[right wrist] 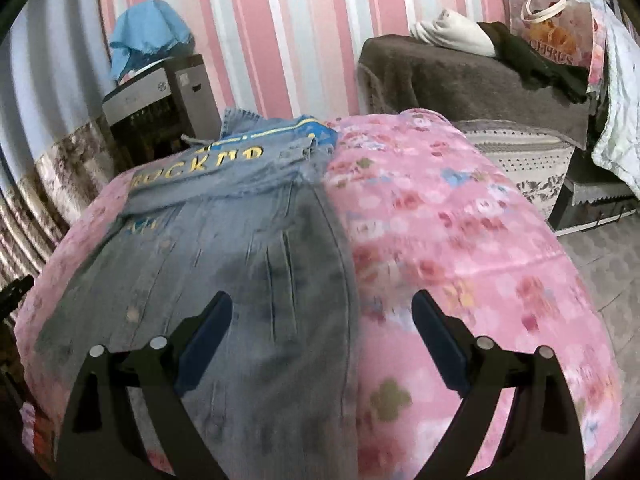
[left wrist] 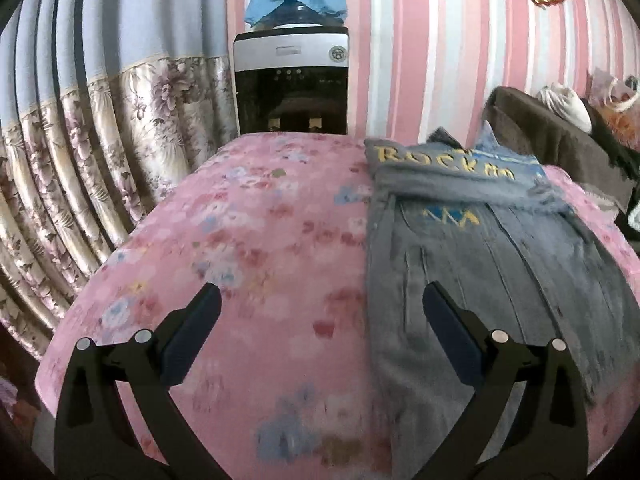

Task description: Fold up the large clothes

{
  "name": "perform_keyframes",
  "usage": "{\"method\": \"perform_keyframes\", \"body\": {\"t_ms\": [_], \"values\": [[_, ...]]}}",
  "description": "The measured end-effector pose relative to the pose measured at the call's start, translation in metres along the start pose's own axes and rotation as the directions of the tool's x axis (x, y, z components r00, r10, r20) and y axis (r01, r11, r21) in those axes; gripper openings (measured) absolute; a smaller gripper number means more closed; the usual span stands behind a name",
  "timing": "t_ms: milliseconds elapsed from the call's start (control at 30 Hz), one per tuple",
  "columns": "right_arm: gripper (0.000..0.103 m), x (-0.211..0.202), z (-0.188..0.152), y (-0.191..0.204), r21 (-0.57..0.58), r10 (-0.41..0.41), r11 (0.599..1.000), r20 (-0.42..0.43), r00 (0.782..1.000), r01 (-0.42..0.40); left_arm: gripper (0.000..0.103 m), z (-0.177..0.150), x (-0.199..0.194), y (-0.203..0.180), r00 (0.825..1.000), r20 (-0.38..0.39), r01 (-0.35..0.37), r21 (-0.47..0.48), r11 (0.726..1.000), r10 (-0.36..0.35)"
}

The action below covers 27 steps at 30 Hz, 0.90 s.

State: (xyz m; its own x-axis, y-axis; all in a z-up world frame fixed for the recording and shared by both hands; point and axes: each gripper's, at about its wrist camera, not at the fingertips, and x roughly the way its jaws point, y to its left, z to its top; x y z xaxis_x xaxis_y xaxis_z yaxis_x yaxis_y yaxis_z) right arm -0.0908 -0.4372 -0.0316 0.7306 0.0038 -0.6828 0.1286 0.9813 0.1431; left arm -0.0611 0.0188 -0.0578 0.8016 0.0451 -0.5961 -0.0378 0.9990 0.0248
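A grey-blue denim garment (left wrist: pixel 480 264) with yellow lettering lies flat on the pink floral cover (left wrist: pixel 248 240), folded into a long narrow strip. In the left wrist view it fills the right half of the surface. My left gripper (left wrist: pixel 322 296) hovers open over its left edge, nothing between the fingers. In the right wrist view the denim garment (right wrist: pixel 240 248) lies on the left half of the pink floral cover (right wrist: pixel 460 232). My right gripper (right wrist: pixel 322 304) hangs open above the garment's right edge, holding nothing.
A water dispenser (left wrist: pixel 291 80) under a blue cloth stands behind the surface against the striped wall. Floral curtains (left wrist: pixel 80 160) hang at the left. A brown-draped seat (right wrist: pixel 460 76) with a white bundle and a shopping bag (right wrist: pixel 556 32) is at the right.
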Motion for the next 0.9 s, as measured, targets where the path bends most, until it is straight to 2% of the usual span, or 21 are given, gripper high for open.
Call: {"method": "perform_keyframes", "body": {"t_ms": [133, 267, 333, 433, 533, 700, 733, 767, 800, 867, 900], "values": [[0.092, -0.016, -0.025, 0.002, -0.004, 0.002, 1.000, -0.018, 1.000, -0.002, 0.100, -0.024, -0.009, -0.014, 0.999, -0.031, -0.004, 0.073, 0.997, 0.006], [0.092, -0.019, -0.046, 0.008, -0.024, 0.001, 1.000, -0.049, 0.999, -0.003, 0.100, -0.042, -0.007, -0.018, 0.995, -0.097, 0.033, 0.042, 0.999, -0.029], [0.092, -0.017, -0.054, 0.010, -0.012, 0.015, 1.000, -0.062, 0.998, -0.016, 0.099, -0.047, -0.003, -0.021, 0.993, -0.115, 0.027, 0.052, 0.998, -0.021], [0.091, -0.009, -0.064, 0.015, -0.035, -0.011, 0.999, -0.085, 0.996, 0.008, 0.098, -0.049, 0.003, -0.025, 0.991, -0.134, 0.035, 0.045, 0.998, -0.029], [0.091, -0.003, -0.069, 0.012, -0.010, -0.014, 1.000, -0.105, 0.994, 0.013, 0.093, -0.056, 0.015, -0.031, 0.981, -0.184, 0.059, 0.036, 0.998, -0.052], [0.090, 0.000, -0.074, 0.005, 0.002, -0.026, 1.000, -0.114, 0.993, 0.026, 0.093, -0.059, 0.019, -0.034, 0.979, -0.197, 0.064, 0.015, 0.998, -0.060], [0.088, 0.001, -0.075, 0.005, 0.002, -0.022, 1.000, -0.119, 0.993, 0.023, 0.093, -0.059, 0.021, -0.034, 0.978, -0.200, 0.068, 0.013, 0.998, -0.064], [0.080, 0.002, -0.076, 0.005, 0.001, -0.018, 1.000, -0.123, 0.992, 0.018, 0.092, -0.059, 0.023, -0.035, 0.976, -0.206, 0.077, 0.008, 0.997, -0.074], [0.068, 0.003, -0.076, 0.005, -0.001, -0.009, 1.000, -0.127, 0.992, 0.009, 0.086, -0.060, 0.026, -0.035, 0.972, -0.217, 0.096, -0.005, 0.995, -0.095], [0.060, 0.006, -0.077, 0.008, -0.012, 0.015, 1.000, -0.136, 0.991, -0.017, 0.079, -0.060, 0.027, -0.038, 0.971, -0.214, 0.106, -0.001, 0.994, -0.104], [0.053, 0.005, -0.077, 0.011, -0.028, 0.010, 1.000, -0.130, 0.991, -0.013, 0.071, -0.059, 0.027, -0.040, 0.969, -0.215, 0.123, 0.002, 0.992, -0.120]]}}
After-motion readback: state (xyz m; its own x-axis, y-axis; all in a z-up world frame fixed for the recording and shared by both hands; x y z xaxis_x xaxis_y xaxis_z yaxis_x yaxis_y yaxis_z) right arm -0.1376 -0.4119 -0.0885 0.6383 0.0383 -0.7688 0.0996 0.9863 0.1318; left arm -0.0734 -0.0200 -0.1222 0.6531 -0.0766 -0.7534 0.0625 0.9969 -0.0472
